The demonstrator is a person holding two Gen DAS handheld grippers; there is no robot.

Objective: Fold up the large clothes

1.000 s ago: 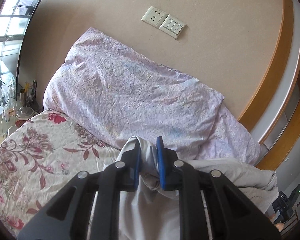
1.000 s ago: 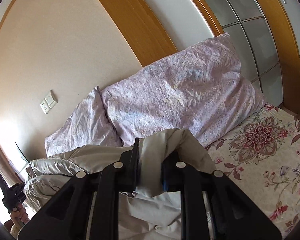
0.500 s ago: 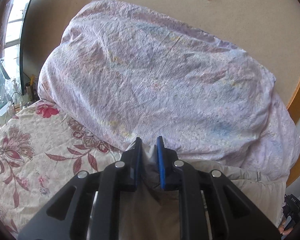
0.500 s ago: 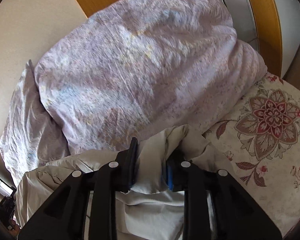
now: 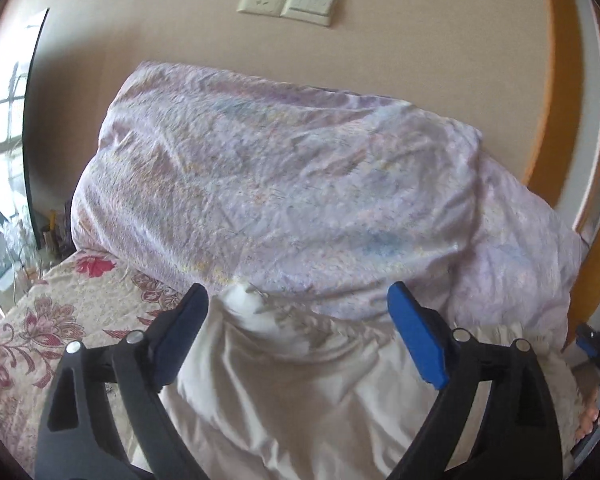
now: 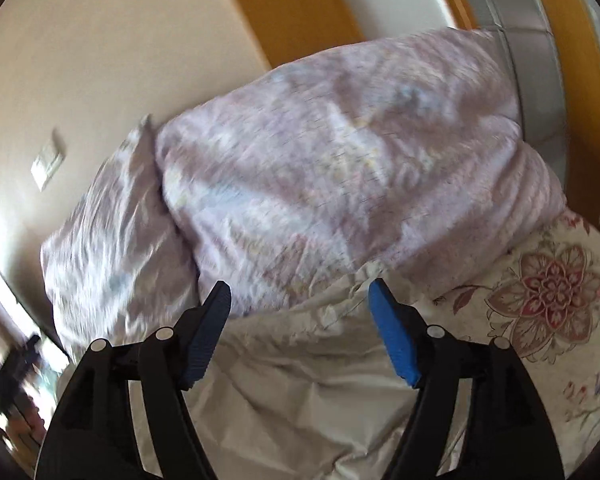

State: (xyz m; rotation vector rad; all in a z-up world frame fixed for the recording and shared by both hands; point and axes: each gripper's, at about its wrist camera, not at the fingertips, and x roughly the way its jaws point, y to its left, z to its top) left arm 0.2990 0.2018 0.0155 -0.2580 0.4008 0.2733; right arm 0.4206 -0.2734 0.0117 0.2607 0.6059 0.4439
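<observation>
Through my left wrist camera, a large lilac pillow (image 5: 276, 184) in crinkled, faintly printed fabric leans against the beige wall (image 5: 420, 40) and fills the middle of the view; it sits right at the far edge of the garment and blocks the way ahead. Above it on the wall are a socket and switch plate (image 5: 288, 0) (any marking on them is too small for me to read). At far left, a window (image 5: 0, 140) and a clutter of small items (image 5: 28, 248) beside the bed, too blurred to name. Wooden trim (image 5: 560, 80) runs down the right.

My right wrist camera shows a second lilac pillow (image 6: 340, 168) overlapping the first one (image 6: 112, 240), with orange wood panelling (image 6: 292, 4) and a grey panelled door (image 6: 528, 60) behind. I can read no brand or writing anywhere.

The beige garment (image 5: 300, 392) lies on the floral bedspread (image 5: 60, 320), pale, smooth and slightly shiny, creased in soft folds, its upper edge bunched against the base of the pillows; the same cloth (image 6: 308, 380) spreads under my right tool, the bedspread (image 6: 548, 300) bare to its right.

The left gripper (image 5: 298, 296) is spreading apart, blue pads clear of the cloth, which lies beneath and between them. The right gripper (image 6: 300, 292) is likewise spreading, garment below it, nothing pinched. At the left view's right edge, a hand (image 5: 592, 420) on the other tool.
</observation>
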